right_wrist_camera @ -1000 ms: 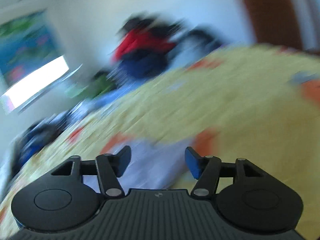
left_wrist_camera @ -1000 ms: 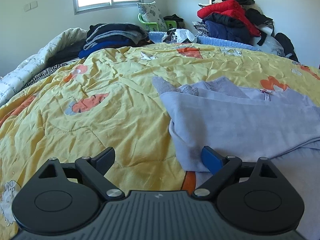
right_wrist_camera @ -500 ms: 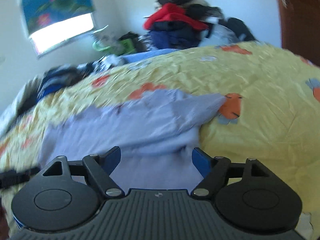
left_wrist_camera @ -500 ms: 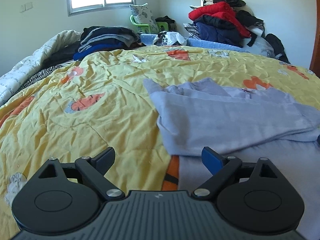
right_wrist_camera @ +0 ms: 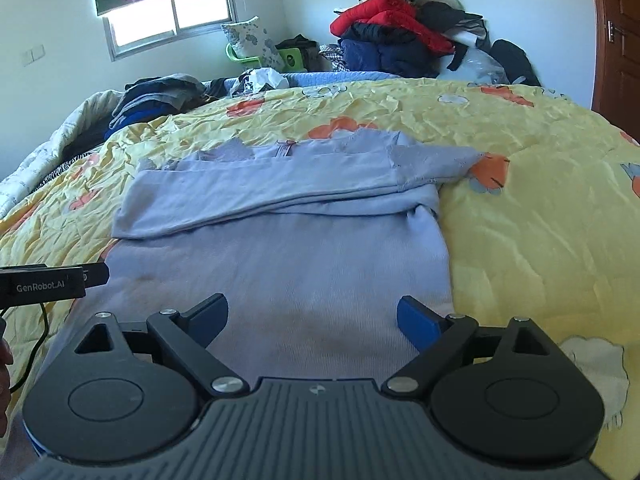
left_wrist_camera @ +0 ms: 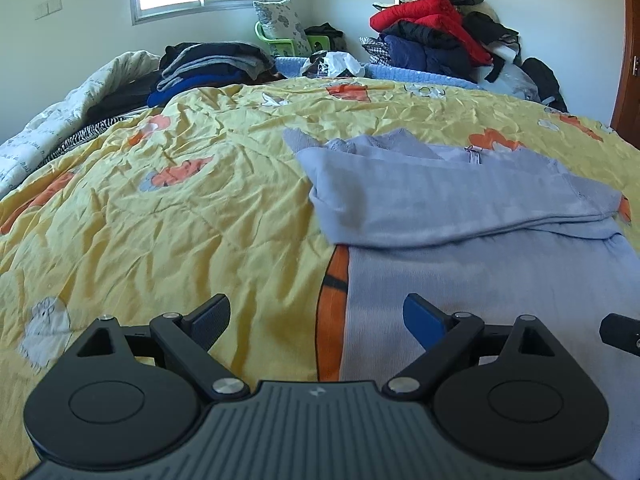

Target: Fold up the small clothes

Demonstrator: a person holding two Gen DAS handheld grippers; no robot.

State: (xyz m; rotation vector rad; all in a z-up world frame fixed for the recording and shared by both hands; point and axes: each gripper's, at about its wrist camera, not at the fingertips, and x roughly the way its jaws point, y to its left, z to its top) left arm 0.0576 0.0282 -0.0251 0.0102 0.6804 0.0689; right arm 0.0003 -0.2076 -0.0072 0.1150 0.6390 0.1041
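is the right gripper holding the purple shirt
No, the right gripper stands open and opening above the purple shirt, pinching nothing.

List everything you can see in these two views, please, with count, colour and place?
garment: one, lilac, partly folded on the quilt
quilt: one, yellow with orange prints, covering the bed
folded clothes: one stack, dark, far left
clothes heap: one, red, navy, black, far corner
pillow: one, patterned, under window
window: one, bright, far wall
door: one, brown, right
left gripper: open, empty
right gripper: jaws opening, empty, above the garment
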